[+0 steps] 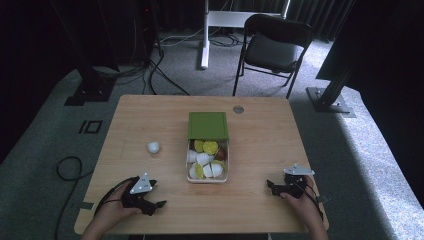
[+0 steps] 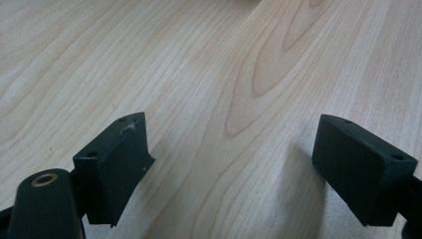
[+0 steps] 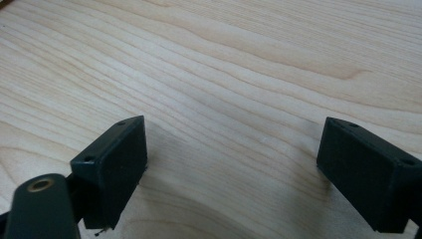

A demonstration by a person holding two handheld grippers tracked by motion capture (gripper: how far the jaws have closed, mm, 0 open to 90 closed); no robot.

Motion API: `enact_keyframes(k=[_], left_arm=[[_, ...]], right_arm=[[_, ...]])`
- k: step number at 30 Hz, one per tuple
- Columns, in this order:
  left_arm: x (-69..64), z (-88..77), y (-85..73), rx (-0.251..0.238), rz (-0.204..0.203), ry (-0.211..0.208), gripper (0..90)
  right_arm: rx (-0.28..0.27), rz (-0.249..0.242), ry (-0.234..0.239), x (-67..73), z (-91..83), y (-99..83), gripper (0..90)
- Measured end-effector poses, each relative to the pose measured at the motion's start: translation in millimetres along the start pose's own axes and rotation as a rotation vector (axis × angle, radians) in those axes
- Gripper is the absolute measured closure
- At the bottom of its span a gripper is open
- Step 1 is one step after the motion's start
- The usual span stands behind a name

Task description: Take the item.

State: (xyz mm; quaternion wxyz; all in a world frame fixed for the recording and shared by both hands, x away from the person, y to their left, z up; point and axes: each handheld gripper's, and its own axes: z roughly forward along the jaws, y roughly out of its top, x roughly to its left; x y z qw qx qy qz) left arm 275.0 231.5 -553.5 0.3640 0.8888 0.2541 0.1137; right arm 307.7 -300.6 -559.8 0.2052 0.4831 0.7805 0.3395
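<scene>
Two grippers are held low over the table (image 1: 150, 110), each near the front edge, on either side of the box (image 1: 208, 172). The left gripper (image 1: 159, 203) is seen with jaws set wide and nothing between them; in the left gripper view bare wood grain is seen between its pads (image 2: 117, 169). The right gripper (image 1: 270, 186) is likewise spread wide and empty, its pads (image 3: 112, 169) over bare wood.

The box is placed at the table's middle, its long axis running away from the person. Its green lid (image 1: 208, 125) is slid back over the far half, and white, yellow and dark pieces are exposed in the near half. A small white piece (image 1: 153, 147) is left loose on the table, to the left of the box and apart from it.

From the left gripper that piece lies ahead, farther from the person. The left hand is judged the nearer one for a pickup; the right gripper is kept well apart from it, beyond the box.
</scene>
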Motion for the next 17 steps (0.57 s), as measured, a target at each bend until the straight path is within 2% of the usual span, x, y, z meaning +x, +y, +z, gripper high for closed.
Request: enact_keyframes(k=[17], left_arm=[[-1.6, 0.9, 0.5, 0.001, -0.01, 0.008, 14.6]], right_arm=[[0.0, 0.0, 0.0, 0.0, 0.0, 0.0, 12.0]])
